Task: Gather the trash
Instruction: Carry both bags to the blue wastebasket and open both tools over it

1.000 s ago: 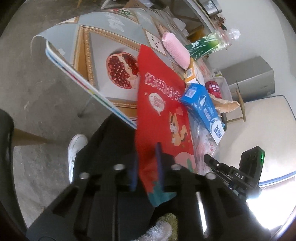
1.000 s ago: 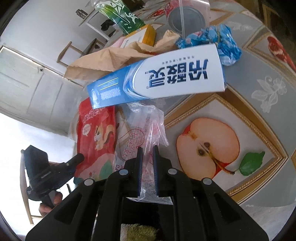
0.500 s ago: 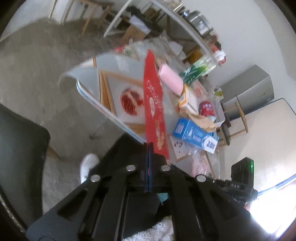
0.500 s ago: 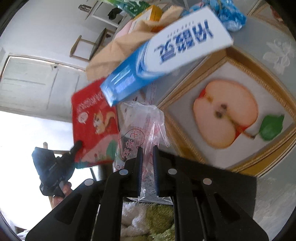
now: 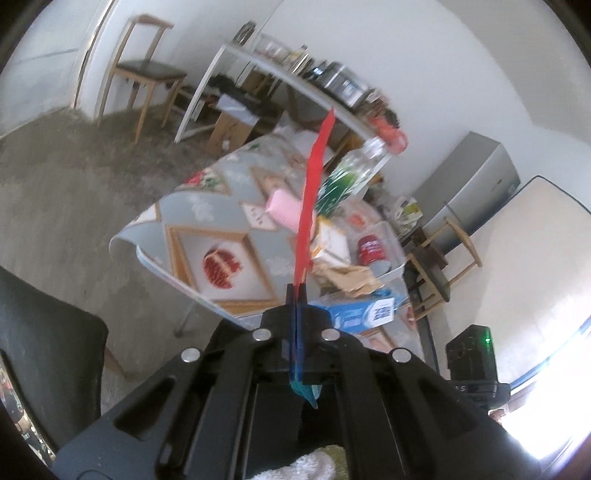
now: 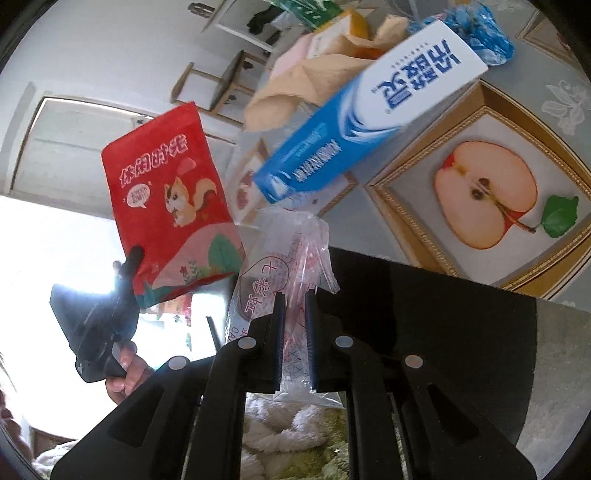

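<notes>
My left gripper point(image 5: 296, 291) is shut on a red snack pouch point(image 5: 313, 177) with a squirrel print, seen edge-on and held in the air off the table; its face shows in the right wrist view point(image 6: 170, 192), with the left gripper point(image 6: 127, 266) below it. My right gripper point(image 6: 295, 299) is shut on a clear plastic bag point(image 6: 288, 266) with red print, lifted near the table's edge. More trash lies on the table: a blue and white toothpaste box point(image 6: 369, 114), crumpled brown paper point(image 6: 317, 74) and a blue wrapper point(image 6: 476, 26).
The table has a fruit-print cloth point(image 5: 221, 236). On it are a green-labelled bottle point(image 5: 351, 173), a pink item point(image 5: 284, 206), a red can point(image 5: 371, 251) in a clear container and a yellow box point(image 6: 340, 29). A black chair back point(image 5: 44, 350) stands close left. Chairs, shelves and a grey cabinet point(image 5: 472, 184) stand around.
Both grippers have pulled up and back from the table with their items. The red pouch has turned edge-on to the left camera and hangs clear of the table.
</notes>
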Motion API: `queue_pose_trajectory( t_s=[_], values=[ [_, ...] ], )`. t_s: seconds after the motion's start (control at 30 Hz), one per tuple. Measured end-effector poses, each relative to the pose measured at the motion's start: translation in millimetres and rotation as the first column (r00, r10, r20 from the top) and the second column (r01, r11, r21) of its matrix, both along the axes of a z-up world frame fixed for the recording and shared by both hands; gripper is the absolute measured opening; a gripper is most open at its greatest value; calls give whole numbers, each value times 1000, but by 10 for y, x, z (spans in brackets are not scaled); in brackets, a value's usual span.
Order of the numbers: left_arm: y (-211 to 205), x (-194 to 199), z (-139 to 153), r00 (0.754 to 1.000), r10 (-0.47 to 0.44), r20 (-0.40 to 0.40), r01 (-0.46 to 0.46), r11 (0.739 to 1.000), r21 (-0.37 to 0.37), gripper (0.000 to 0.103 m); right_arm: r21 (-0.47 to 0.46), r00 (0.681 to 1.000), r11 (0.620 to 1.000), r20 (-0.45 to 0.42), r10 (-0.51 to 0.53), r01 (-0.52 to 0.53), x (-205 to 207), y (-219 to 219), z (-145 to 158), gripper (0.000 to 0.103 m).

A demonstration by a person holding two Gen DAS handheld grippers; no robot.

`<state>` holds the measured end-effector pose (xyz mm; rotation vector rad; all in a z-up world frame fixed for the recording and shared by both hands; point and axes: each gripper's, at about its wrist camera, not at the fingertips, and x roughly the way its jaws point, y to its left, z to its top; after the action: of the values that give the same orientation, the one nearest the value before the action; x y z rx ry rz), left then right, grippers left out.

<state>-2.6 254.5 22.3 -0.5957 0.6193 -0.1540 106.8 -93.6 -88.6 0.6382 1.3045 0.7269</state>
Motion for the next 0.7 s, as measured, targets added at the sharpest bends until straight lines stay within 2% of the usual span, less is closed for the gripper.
queue_pose_trajectory(
  t_s=[0.17,0.33,0.5,0.7],
  values=[
    [-51,-85,129,998,-8,54,8,1000,10,0,62,999,998,42,15,-17,-54,8,161,11],
    [-86,-102,182,997,-17,74,16,1000,16,0,131,994,991,106,11,-25,-58,-44,343,11],
    [-127,-87,218,996,-27,86,25,999,26,0,157,985,988,171,-22,-6,-11,-73,538,11],
    [-170,-53,234,995,-37,95,35,999,23,0,181,974,983,212,-79,40,-25,-207,602,11]
  ],
)
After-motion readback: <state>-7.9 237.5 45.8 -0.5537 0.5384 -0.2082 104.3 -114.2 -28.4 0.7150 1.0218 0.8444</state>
